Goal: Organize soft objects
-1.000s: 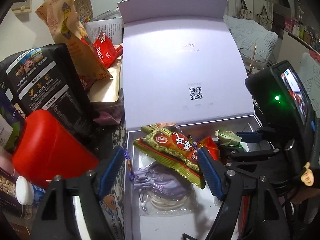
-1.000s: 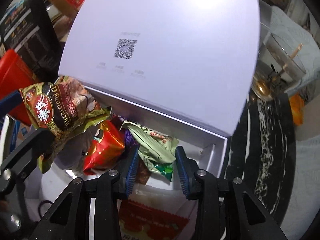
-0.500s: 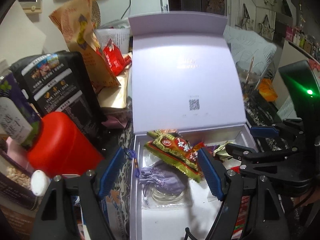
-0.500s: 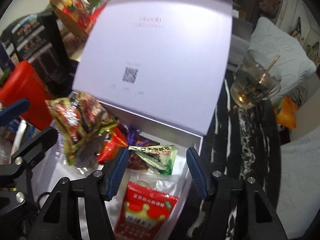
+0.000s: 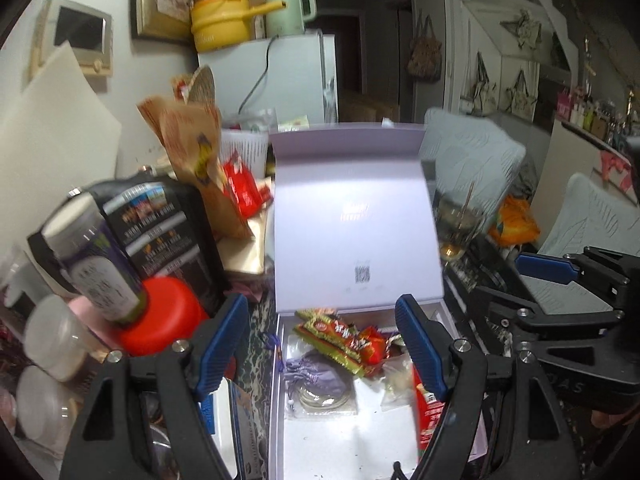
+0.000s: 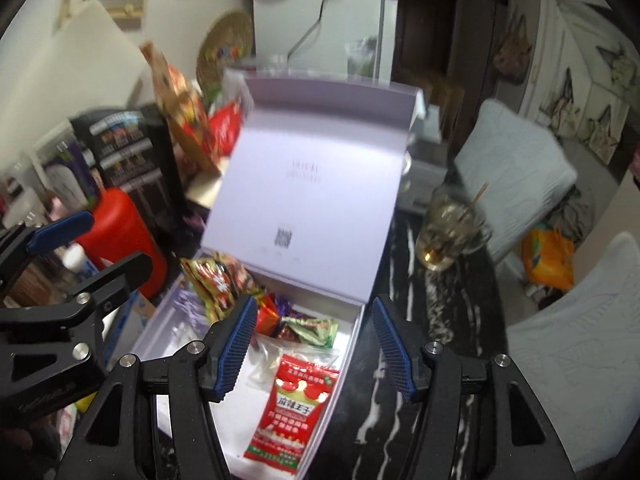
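Snack packets already lie in the open lavender box below both sets of fingers; right gripper spread, empty, jaws just opened; left gripper spread, empty; lid not yet closed.

Snack packets and a lilac pouch lie loose inside the open white box.

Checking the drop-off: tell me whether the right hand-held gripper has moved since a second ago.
Yes. The right hand-held gripper has pulled up and back from the open lilac cardboard box, which looks smaller now. Its jaws have just been opening and hold nothing.
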A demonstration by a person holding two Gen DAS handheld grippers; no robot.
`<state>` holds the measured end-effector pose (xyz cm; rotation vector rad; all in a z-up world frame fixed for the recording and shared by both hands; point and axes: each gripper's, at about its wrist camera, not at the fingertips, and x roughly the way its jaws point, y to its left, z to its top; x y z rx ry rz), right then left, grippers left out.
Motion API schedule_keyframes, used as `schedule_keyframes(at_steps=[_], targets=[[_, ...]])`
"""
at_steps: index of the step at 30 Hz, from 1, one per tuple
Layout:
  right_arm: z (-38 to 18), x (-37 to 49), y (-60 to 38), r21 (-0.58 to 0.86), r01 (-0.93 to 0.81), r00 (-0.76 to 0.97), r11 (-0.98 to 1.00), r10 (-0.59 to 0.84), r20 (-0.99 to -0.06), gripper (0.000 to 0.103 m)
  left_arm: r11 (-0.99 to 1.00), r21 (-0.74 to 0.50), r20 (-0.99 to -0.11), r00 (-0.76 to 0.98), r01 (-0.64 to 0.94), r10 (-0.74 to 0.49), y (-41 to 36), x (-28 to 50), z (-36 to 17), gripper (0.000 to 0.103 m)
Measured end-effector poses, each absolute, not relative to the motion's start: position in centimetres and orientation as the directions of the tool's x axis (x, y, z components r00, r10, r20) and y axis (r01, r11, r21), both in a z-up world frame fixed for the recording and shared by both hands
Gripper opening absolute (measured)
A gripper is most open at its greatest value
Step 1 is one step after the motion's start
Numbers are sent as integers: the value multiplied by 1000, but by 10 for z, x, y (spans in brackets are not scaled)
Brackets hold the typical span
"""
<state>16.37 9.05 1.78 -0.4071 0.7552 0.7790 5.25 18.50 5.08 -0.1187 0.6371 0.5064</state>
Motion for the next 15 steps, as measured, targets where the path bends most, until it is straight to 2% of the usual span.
schedule_keyframes(at_steps=[11, 15], targets=[[83, 121, 35, -30, -740, 563, 672, 595, -574, 60, 882, 31, -490, 762, -470, 423, 153, 12, 98, 76], [93, 105, 18, -36, -738, 584, 674, 612, -533, 66, 888, 18, -482, 774, -460, 411, 142, -1, 102, 76]])
